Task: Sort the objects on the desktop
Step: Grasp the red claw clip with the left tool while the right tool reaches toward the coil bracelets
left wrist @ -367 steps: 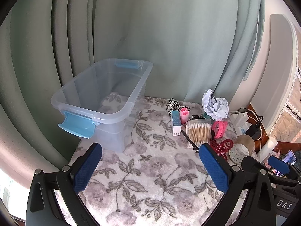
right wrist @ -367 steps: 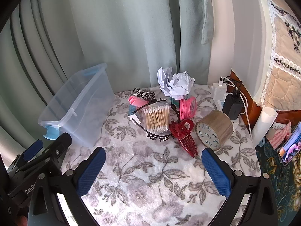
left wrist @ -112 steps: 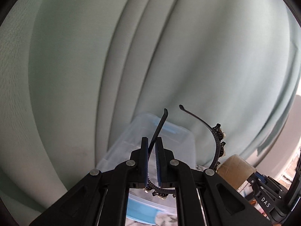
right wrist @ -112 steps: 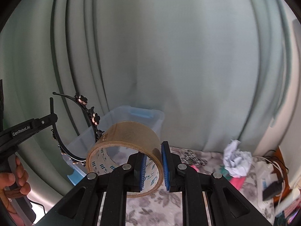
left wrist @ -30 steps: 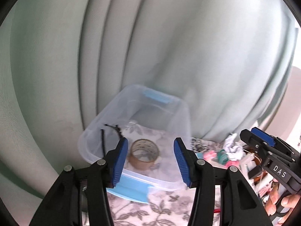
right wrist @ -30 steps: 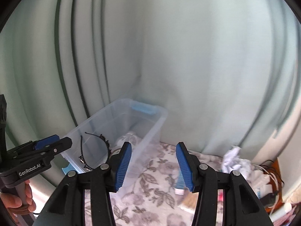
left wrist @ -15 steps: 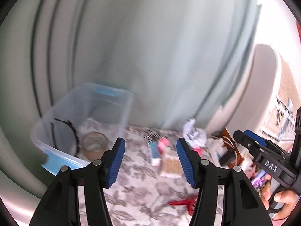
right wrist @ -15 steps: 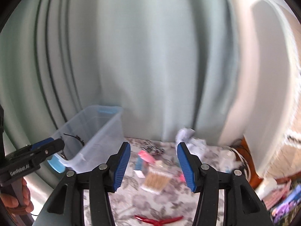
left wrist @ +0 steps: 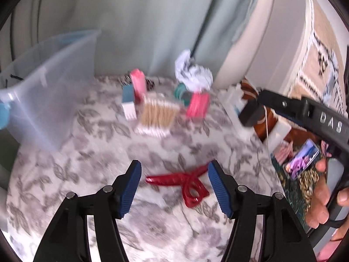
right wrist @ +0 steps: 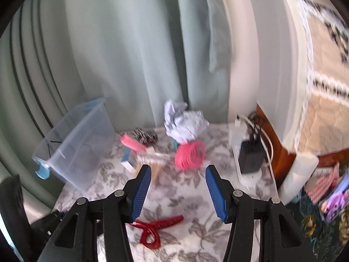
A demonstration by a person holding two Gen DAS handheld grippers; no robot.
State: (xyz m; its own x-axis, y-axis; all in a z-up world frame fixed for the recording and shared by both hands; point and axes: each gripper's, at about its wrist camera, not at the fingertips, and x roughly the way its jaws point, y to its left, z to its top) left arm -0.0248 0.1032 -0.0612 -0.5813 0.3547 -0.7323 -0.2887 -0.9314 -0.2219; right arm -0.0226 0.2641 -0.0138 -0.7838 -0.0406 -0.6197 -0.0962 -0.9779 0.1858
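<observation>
On the flowered cloth (left wrist: 104,174), the left wrist view showed the left gripper (left wrist: 174,184), its jaws just opening wider, empty over a red hair clip (left wrist: 185,181). The right wrist view showed the right gripper (right wrist: 177,191) released, the hair clip (right wrist: 156,227) beneath, a clear bin (right wrist: 82,139) left.

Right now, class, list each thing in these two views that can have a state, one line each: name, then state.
left gripper: open, jaws just opening, red hair claw lying between them, untouched.
right gripper: open, holding nothing.
red hair claw: lying flat on the floral cloth.
clear bin: lidless, upright.
paper ball: crumpled.
cotton swab box: lying flat.
black charger: plugged into the white power strip.
phone: screen lit.
</observation>
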